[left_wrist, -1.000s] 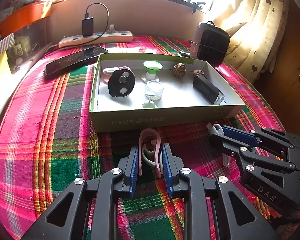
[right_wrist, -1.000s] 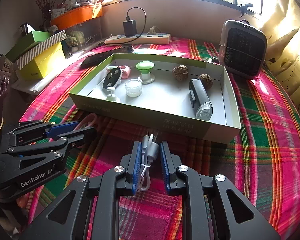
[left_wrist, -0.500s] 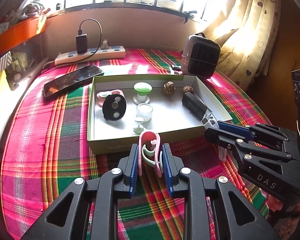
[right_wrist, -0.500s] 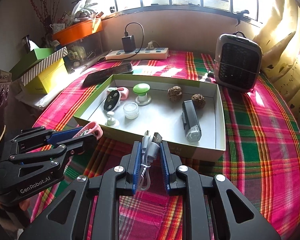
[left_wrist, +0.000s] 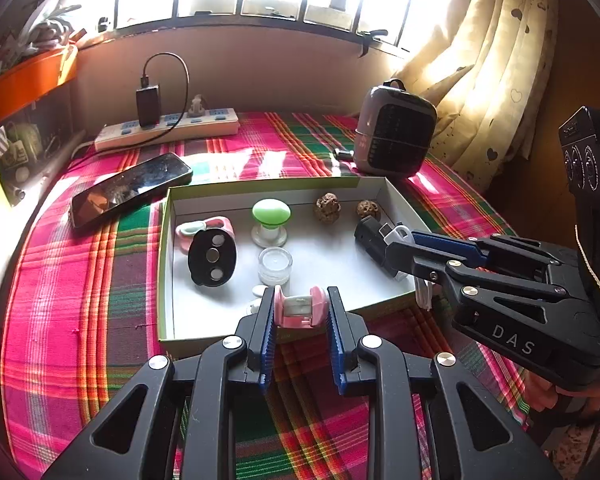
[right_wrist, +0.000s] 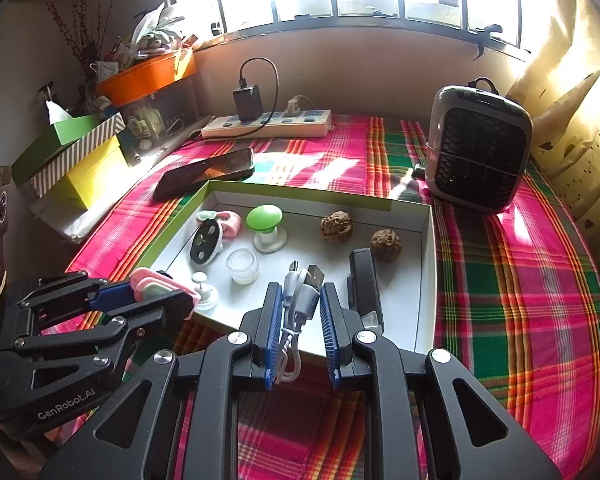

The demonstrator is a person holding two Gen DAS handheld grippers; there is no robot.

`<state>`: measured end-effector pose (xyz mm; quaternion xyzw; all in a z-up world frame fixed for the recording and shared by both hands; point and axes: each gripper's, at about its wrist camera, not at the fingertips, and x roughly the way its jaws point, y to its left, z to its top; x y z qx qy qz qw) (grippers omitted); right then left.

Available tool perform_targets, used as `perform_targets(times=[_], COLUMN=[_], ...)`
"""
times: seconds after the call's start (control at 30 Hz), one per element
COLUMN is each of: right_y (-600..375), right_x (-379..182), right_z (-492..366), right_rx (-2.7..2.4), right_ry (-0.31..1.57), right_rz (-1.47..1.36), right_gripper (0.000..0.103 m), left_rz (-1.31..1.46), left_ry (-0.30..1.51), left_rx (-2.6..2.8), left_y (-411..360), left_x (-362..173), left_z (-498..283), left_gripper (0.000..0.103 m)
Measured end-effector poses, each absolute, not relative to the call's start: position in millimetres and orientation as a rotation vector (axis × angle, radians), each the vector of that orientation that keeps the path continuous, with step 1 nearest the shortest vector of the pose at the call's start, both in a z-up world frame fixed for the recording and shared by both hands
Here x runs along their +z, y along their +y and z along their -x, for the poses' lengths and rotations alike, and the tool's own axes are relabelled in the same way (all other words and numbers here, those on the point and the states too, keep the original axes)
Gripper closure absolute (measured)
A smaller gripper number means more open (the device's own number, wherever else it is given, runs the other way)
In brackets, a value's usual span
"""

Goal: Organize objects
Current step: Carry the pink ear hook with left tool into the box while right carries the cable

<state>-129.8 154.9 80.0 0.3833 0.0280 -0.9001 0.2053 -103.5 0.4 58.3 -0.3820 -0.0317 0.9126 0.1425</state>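
Observation:
A shallow green-edged box (left_wrist: 165, 264) (right_wrist: 428, 280) sits on the plaid table. It holds a black oval disc (left_wrist: 212, 257), a green-topped knob (left_wrist: 271, 213), a clear small jar (left_wrist: 275, 265), two brown walnuts (left_wrist: 327, 208) and a black block (right_wrist: 363, 280). My left gripper (left_wrist: 300, 312) is shut on a pink clip (left_wrist: 300, 307), held over the box's near edge. My right gripper (right_wrist: 300, 304) is shut on a coiled white USB cable (right_wrist: 300, 300), held over the box's near right part.
A dark phone (left_wrist: 130, 188) lies left of the box. A white power strip (left_wrist: 168, 130) with a black charger lies at the back by the wall. A grey heater (right_wrist: 478, 152) stands at the back right. Green, striped and yellow boxes (right_wrist: 72, 152) are stacked at the left.
Both grippers have risen and moved forward with their loads, from above the cloth in front of the box to above its near edge. The pink clip has turned sideways between the left fingers.

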Motion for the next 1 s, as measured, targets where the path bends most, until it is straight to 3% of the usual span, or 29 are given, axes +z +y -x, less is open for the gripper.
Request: perform_targets(times=[1.0], right_y=[138.3], right_x=[46.0], right_z=[187.5], right_rx=[-2.435], right_ry=[0.142], right_rz=[-1.189], right_gripper=[0.083], left_rz=[1.173], left_ry=[-0.08], left_rx=[2.657], left_y=[2.0], left_x=[39.2], left_z=[147.3], left_gripper=[0.082])
